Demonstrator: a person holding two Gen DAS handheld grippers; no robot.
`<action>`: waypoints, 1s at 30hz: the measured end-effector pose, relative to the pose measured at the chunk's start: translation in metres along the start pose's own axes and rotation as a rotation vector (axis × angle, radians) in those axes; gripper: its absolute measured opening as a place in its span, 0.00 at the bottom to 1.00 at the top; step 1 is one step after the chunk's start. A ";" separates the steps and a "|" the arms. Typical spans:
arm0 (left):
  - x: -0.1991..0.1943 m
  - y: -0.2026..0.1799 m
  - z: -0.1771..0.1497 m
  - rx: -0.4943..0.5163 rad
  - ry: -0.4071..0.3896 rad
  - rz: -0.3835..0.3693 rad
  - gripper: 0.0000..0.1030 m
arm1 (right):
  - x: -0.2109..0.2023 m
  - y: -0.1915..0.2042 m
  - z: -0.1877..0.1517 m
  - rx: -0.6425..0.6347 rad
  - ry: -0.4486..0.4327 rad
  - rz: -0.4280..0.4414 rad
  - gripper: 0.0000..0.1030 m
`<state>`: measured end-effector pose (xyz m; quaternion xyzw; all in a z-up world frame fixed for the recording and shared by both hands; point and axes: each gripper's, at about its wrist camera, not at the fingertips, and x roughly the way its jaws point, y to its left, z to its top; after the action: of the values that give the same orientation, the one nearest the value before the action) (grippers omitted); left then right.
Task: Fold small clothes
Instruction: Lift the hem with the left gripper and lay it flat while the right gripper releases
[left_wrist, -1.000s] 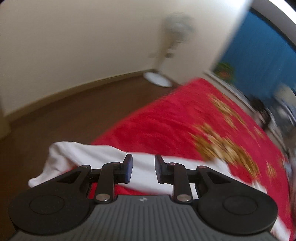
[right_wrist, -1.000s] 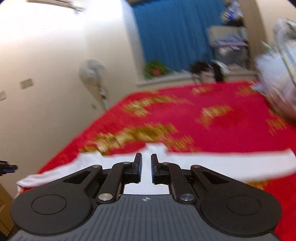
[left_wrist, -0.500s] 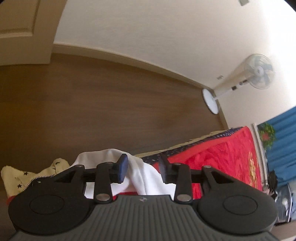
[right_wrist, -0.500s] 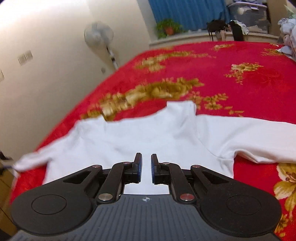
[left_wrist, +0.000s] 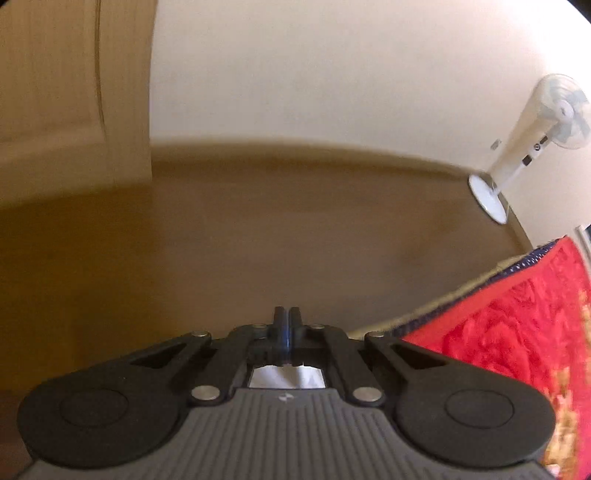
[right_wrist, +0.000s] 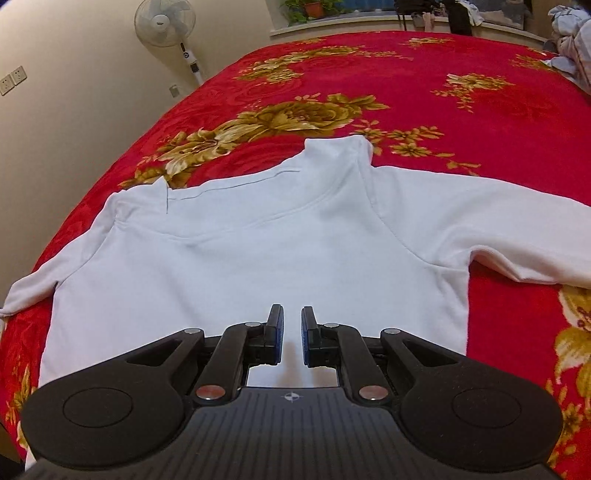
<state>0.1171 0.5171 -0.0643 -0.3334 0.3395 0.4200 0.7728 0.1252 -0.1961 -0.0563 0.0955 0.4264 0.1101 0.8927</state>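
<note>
White top lies flat on the red bedspread, collar toward the fan, sleeves running crosswise, hem right under the right gripper, whose jaws stand narrowly apart over the cloth, pinching nothing. Left gripper is off the fan-side bed edge, jaws pressed together; a white scrap shows beneath them, can't tell if it's pinched. Right is better placed for the hem.
</note>
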 end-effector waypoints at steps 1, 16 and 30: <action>-0.011 -0.009 -0.001 0.033 -0.053 0.005 0.00 | 0.000 0.001 0.000 -0.002 0.000 -0.001 0.10; 0.019 -0.003 -0.010 -0.057 0.127 0.028 0.35 | -0.002 0.004 0.000 -0.033 0.001 -0.001 0.10; -0.097 -0.094 -0.049 0.347 -0.439 -0.121 0.04 | -0.001 0.006 0.001 -0.032 -0.001 -0.004 0.10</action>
<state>0.1470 0.3968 0.0088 -0.1171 0.2102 0.3708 0.8970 0.1251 -0.1905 -0.0533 0.0805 0.4241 0.1152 0.8946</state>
